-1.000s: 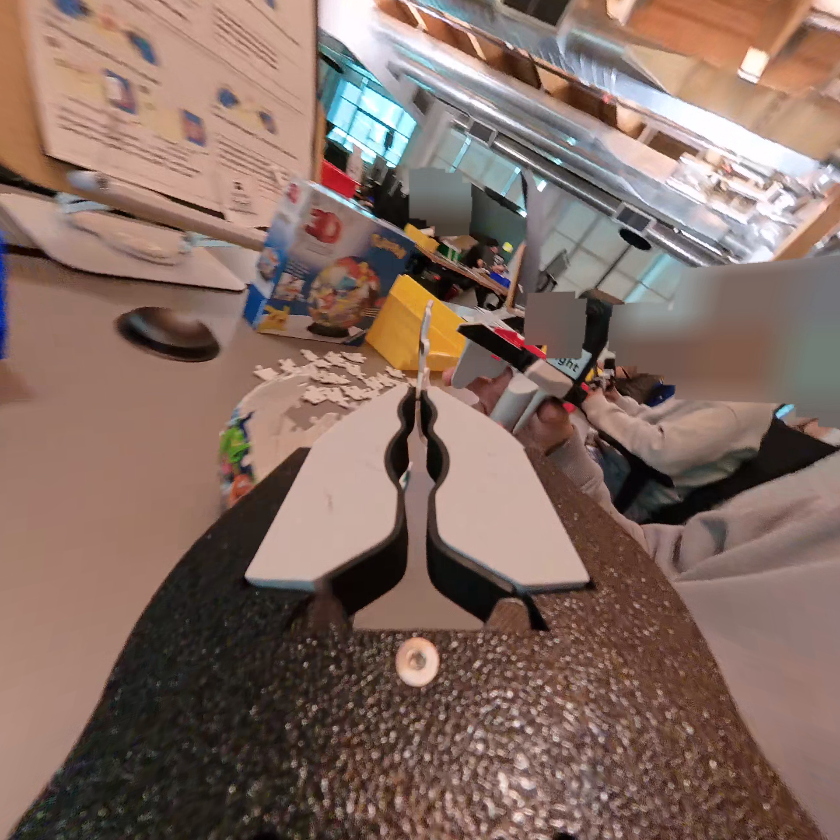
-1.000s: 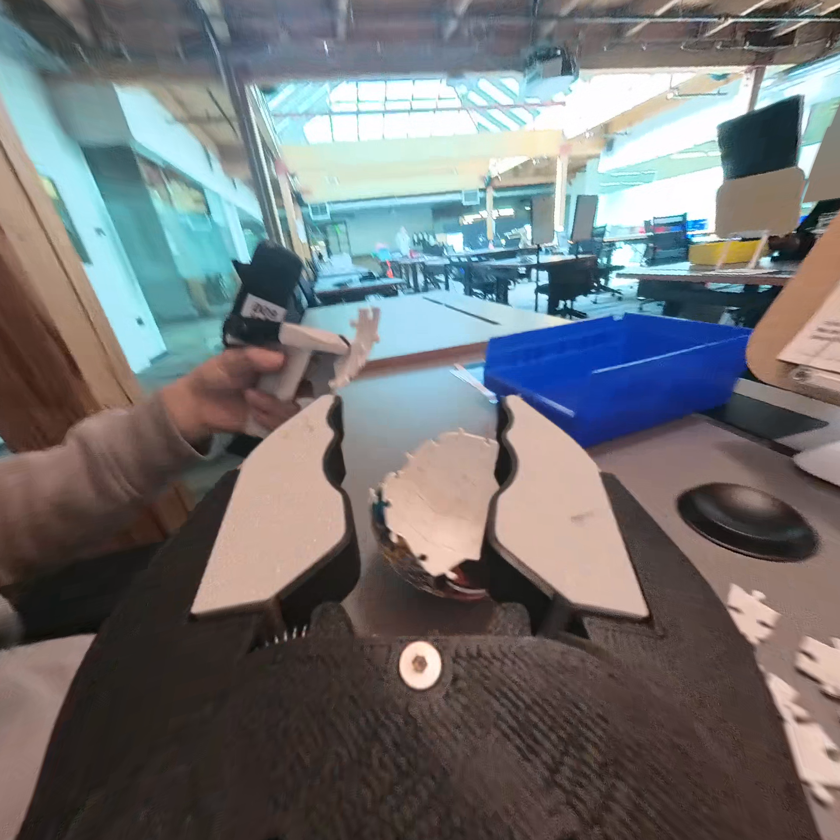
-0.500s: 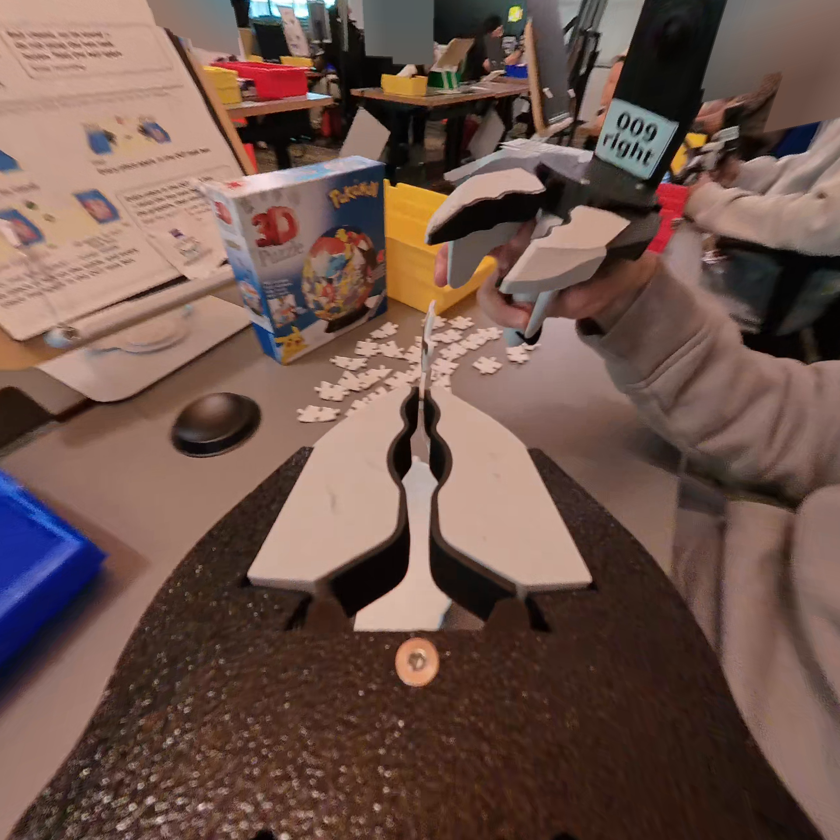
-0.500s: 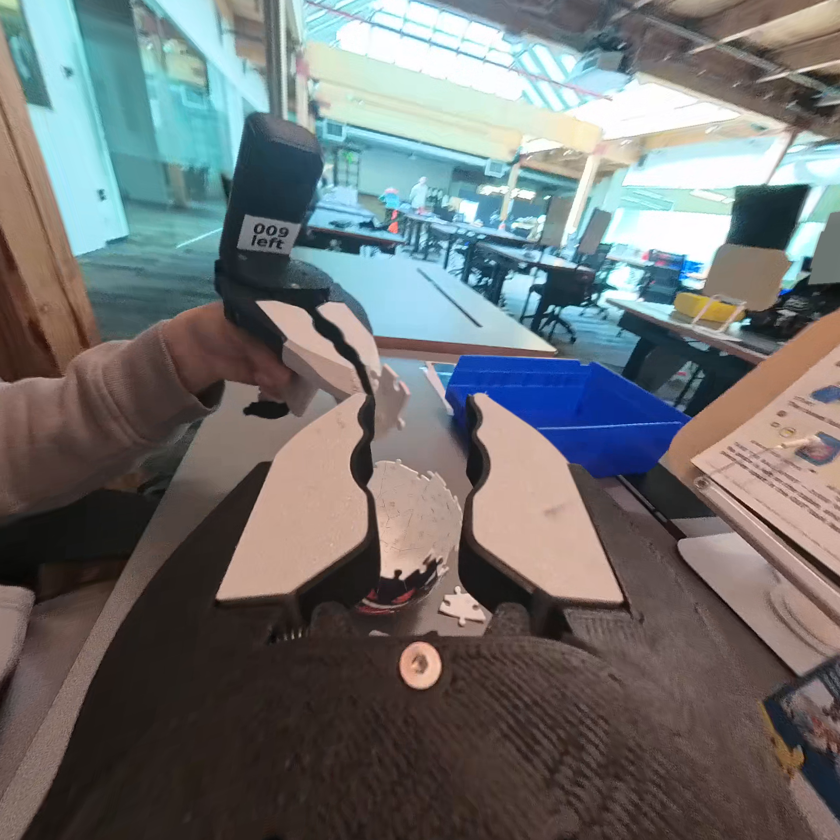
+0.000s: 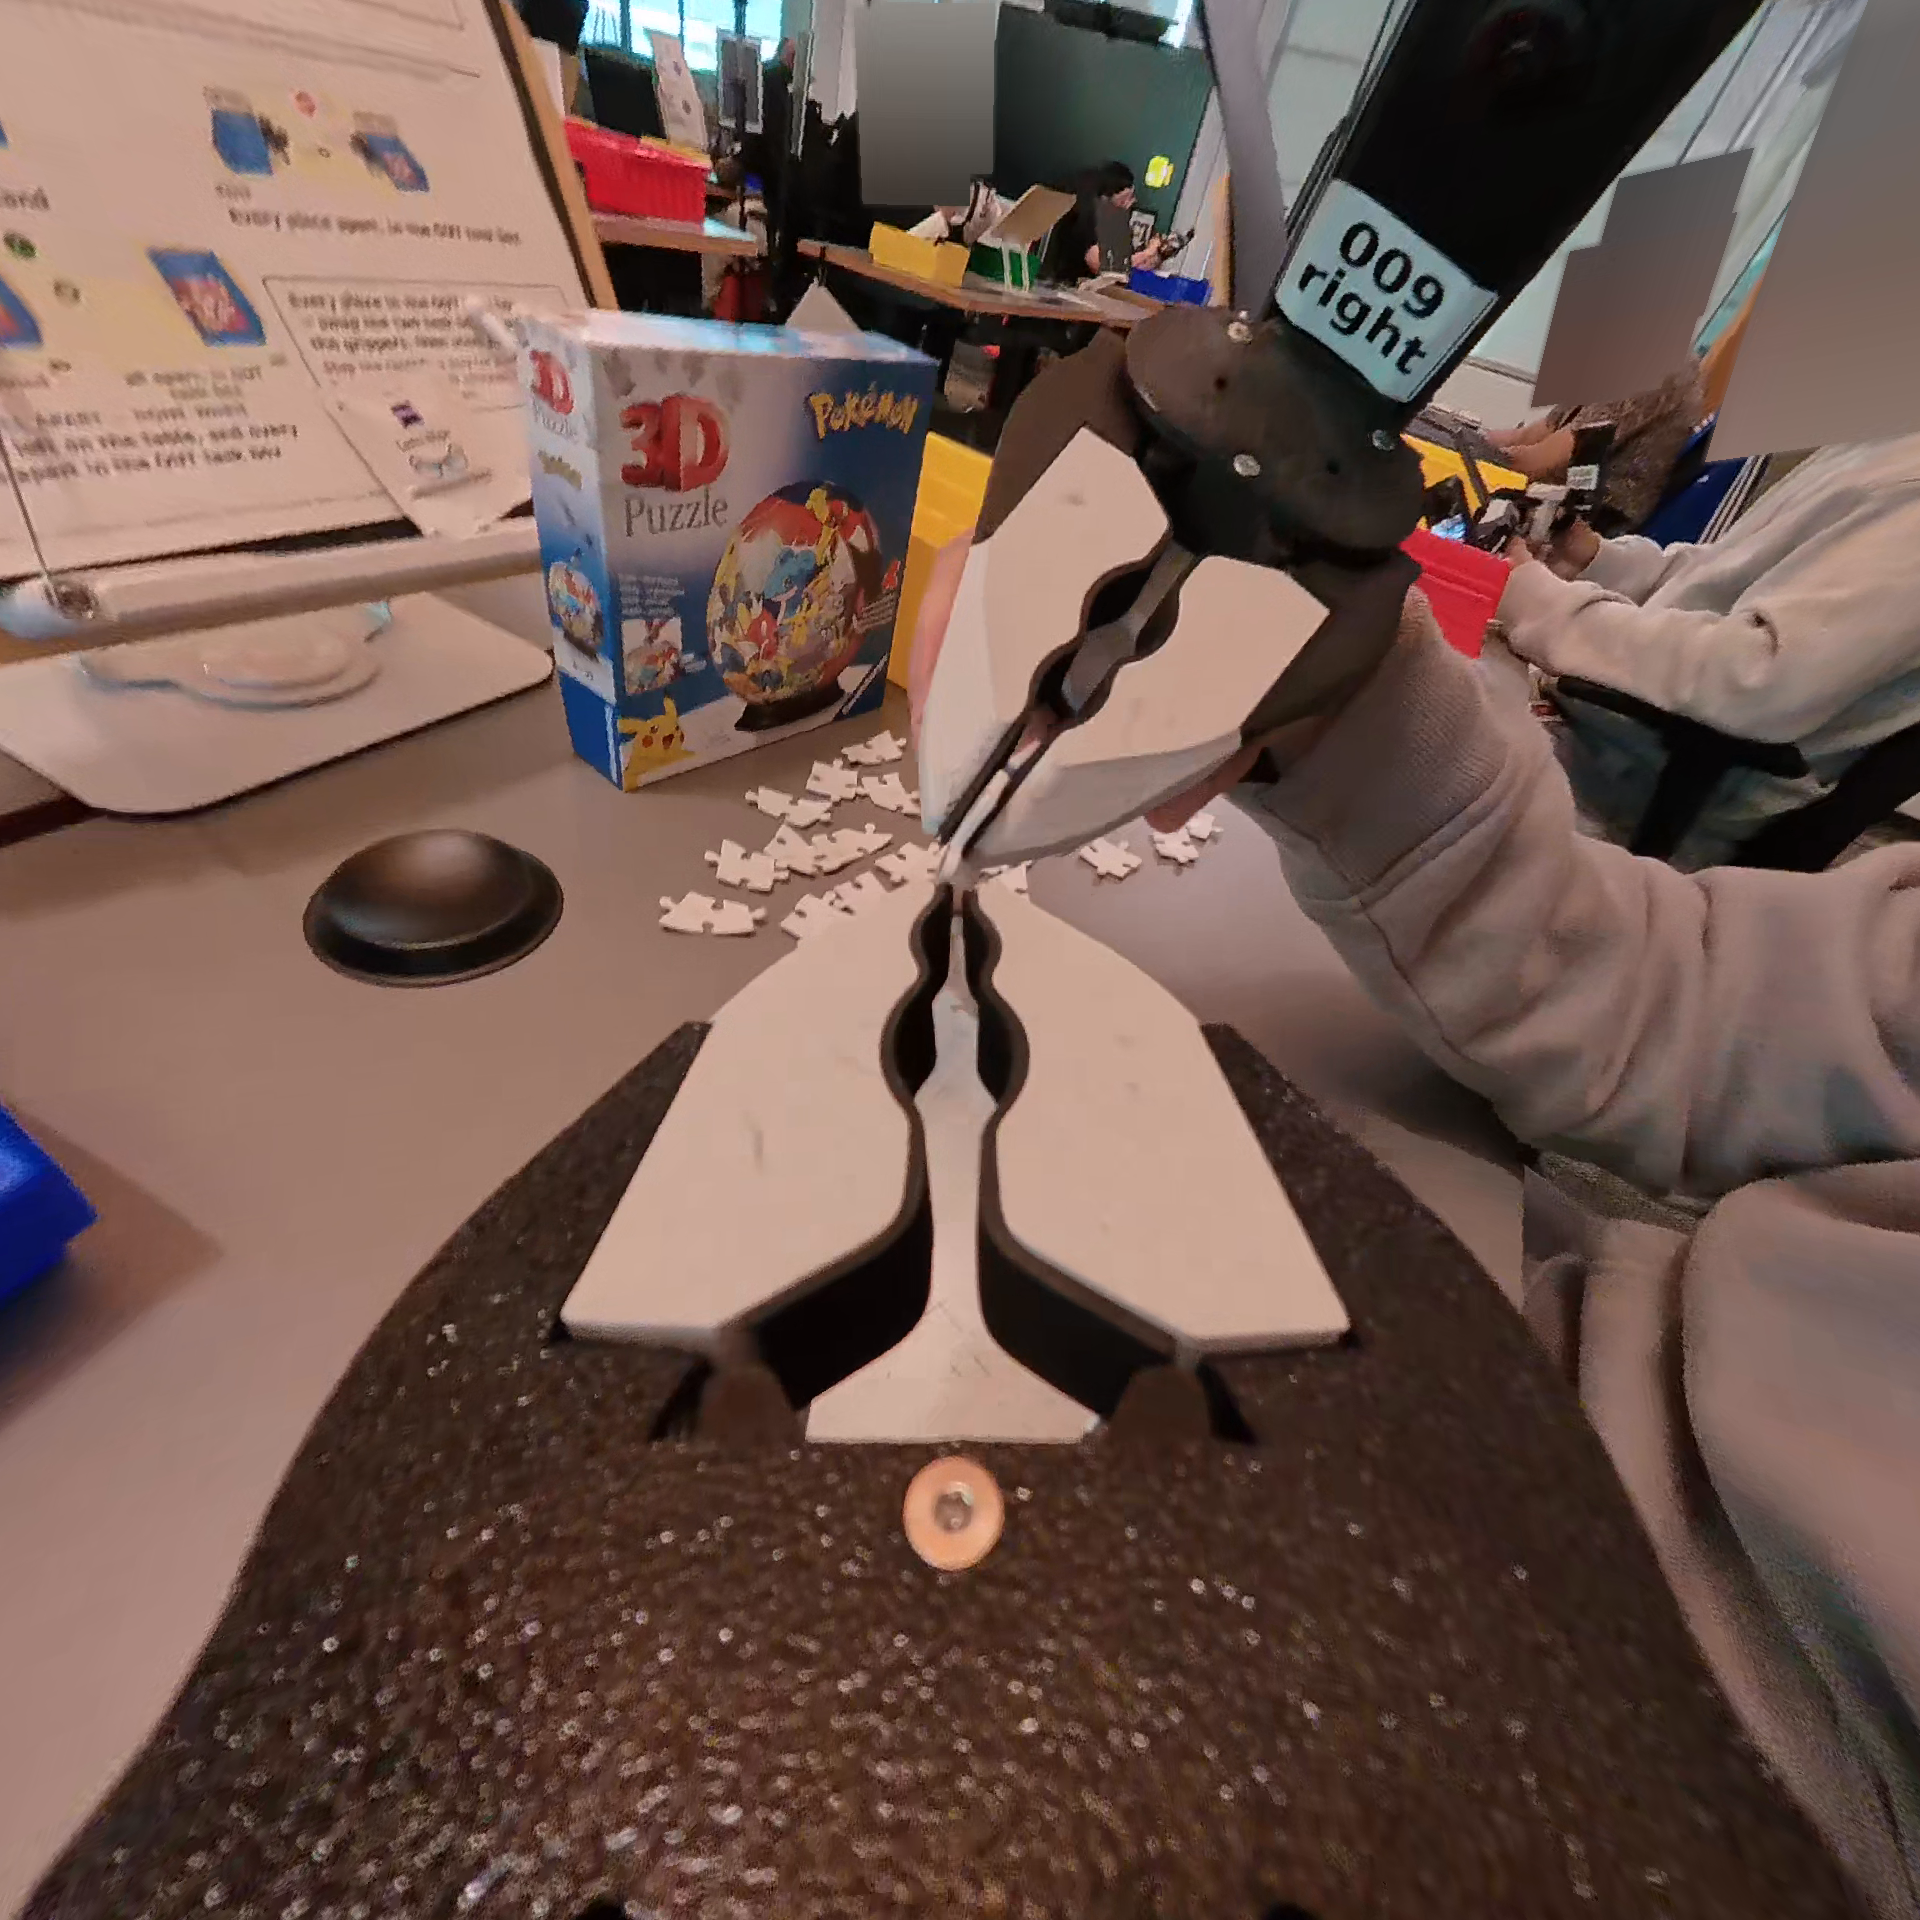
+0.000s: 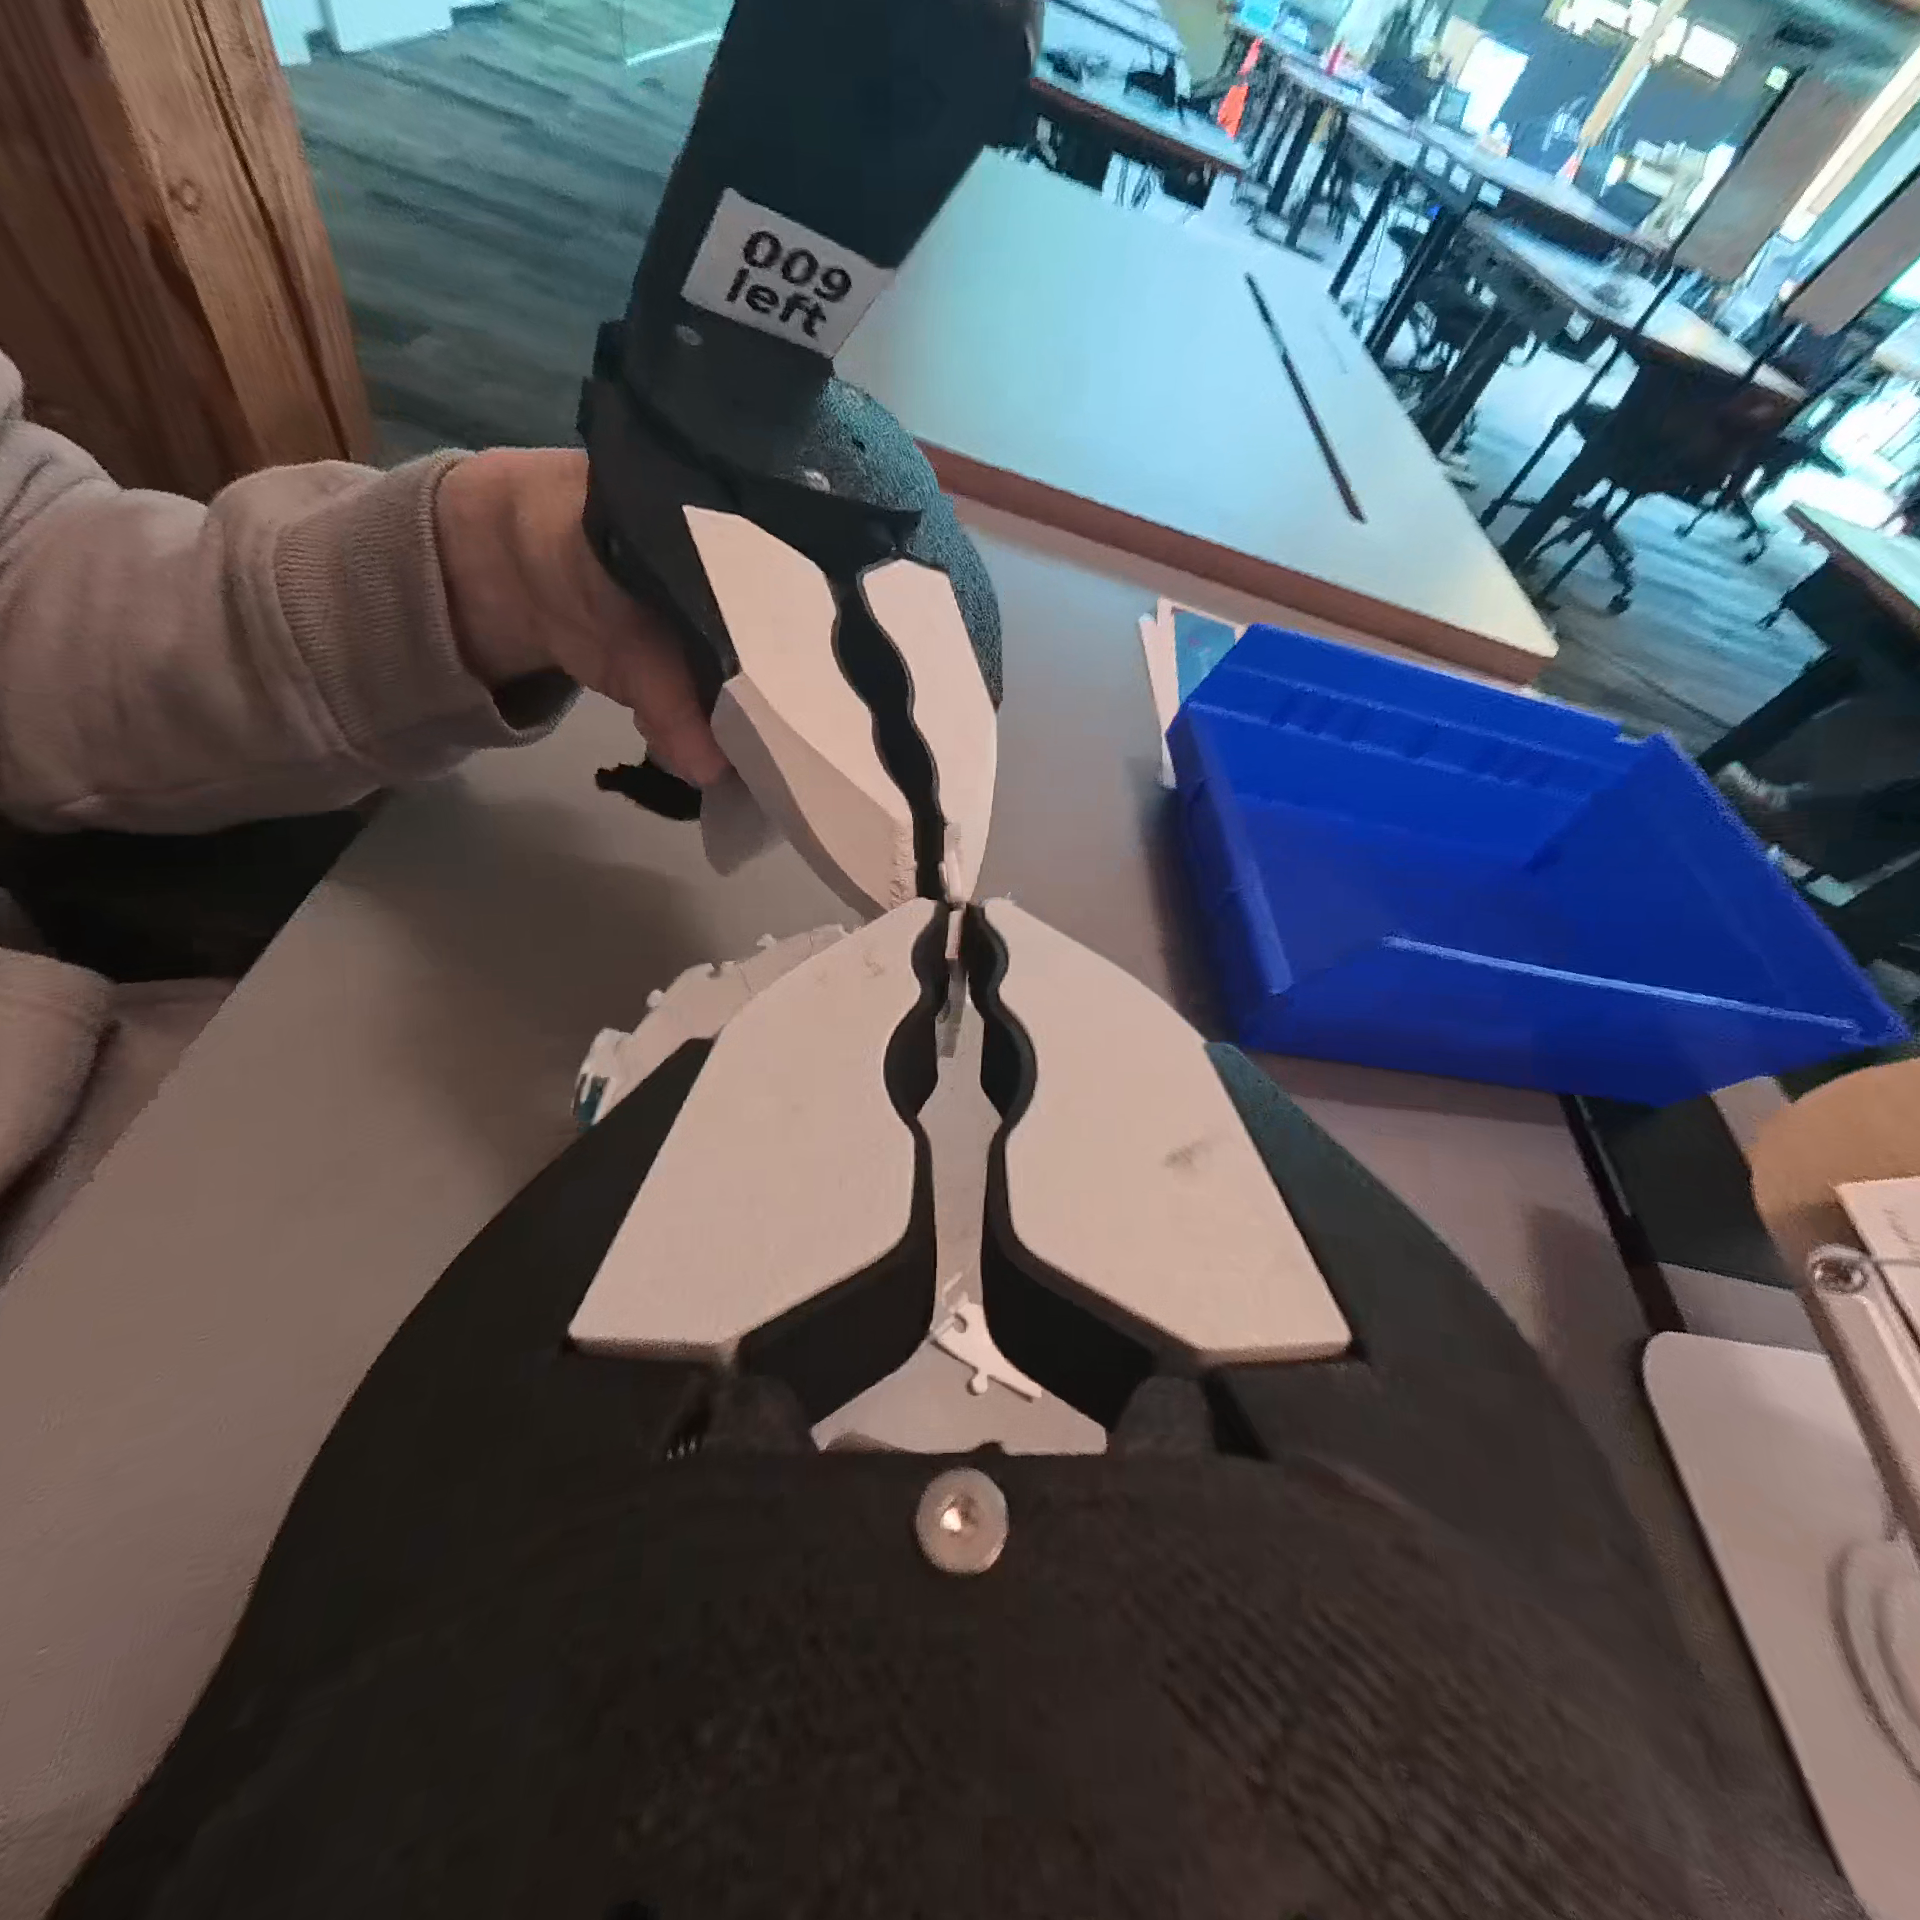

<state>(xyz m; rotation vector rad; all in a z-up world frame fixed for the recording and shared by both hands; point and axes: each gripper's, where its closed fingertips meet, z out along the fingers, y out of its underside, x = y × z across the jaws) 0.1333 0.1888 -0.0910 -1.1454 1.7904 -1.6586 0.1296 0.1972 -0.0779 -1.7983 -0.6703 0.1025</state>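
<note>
Tip to tip above the table (image 5: 260,1143): the left gripper (image 5: 951,914) and right gripper (image 6: 954,920) both pinch one thin puzzle piece (image 6: 950,940) edge-on. It looks light, stiff, bendable; best gripped on its flat faces.

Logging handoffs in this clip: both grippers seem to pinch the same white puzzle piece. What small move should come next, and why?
Probably ease the left gripper open slightly while the right gripper grips. Their tips meet nose to nose, both clamped on one puzzle piece above the table, so one must let go before either pulls away.
</note>
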